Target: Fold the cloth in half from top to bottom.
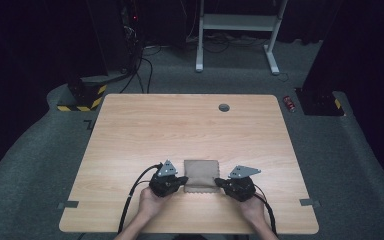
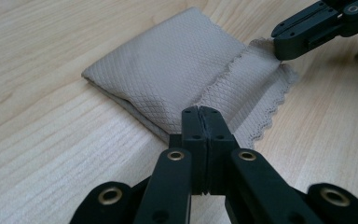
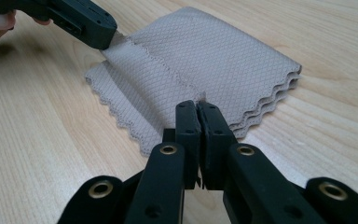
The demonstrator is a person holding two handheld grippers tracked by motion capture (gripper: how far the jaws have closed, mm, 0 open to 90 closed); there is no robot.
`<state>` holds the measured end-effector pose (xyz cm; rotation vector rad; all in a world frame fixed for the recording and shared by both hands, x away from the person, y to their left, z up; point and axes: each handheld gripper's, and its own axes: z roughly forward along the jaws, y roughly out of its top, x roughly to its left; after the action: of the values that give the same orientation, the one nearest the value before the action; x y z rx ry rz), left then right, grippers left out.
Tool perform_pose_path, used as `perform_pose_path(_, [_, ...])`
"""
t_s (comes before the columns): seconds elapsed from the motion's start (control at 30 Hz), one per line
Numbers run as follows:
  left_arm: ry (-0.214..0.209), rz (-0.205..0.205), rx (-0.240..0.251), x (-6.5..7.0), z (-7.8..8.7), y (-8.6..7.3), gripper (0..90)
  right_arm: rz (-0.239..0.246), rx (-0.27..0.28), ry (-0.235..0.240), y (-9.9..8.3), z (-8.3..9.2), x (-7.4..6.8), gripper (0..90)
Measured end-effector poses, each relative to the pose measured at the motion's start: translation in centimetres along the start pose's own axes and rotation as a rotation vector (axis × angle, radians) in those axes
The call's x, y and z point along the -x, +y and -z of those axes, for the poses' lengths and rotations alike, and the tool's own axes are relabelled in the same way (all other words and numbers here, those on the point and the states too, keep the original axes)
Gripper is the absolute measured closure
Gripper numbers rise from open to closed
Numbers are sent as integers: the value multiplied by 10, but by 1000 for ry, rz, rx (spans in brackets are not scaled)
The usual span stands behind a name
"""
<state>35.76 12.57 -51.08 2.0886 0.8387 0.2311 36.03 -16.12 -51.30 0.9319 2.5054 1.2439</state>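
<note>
Left tool point(image 2: 200, 110), right tool point(image 3: 197, 105): both clamped on near corners of one folded cloth point(image 1: 201, 173).

You have a folded beige cloth point(image 1: 201, 172) with a quilted diamond weave (scalloped edges, several layers) lying flat near your edge of the table.

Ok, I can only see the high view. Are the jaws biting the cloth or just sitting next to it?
Observer: Biting. The left gripper is shut on a corner of the cloth.
Operator: And the other one?
Observer: The right gripper is shut on the corner at its own side.
Operator: Is the cloth just one layer?
Observer: No, it is folded. The right gripper view shows several wavy edges stacked on each other.
</note>
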Motion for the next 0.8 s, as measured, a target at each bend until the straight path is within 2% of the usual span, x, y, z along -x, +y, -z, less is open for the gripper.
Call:
perform_pose_path(0.13, [-6, 4, -7, 2, 1, -1, 859, -11, -4, 1, -2, 1, 1, 845])
perform_pose_path(0.27, [-7, 20, 27, 2, 8, 2, 764, -28, 15, 4, -2, 6, 2, 791])
perform_pose_path(0.33, [-11, 39, 58, 0, 13, 4, 749, -38, 38, 7, 0, 11, 2, 767])
perform_pose_path(0.37, [-7, 59, 78, -4, 17, 8, 726, -46, 73, 8, 4, 15, 3, 758])
perform_pose_path(0.5, [5, 88, 94, -9, 18, 13, 703, -53, 101, 9, 10, 19, 4, 756])
perform_pose_path(0.6, [17, 96, 68, -10, 12, 17, 682, -58, 89, -13, 15, 17, 4, 758])
perform_pose_path(0.63, [21, 94, 55, -10, 9, 18, 661, -60, 60, -34, 16, 11, 4, 756])
perform_pose_path(0.8, [38, 49, -2, 0, -4, 15, 625, -57, 12, -44, 13, -2, 1, 730])
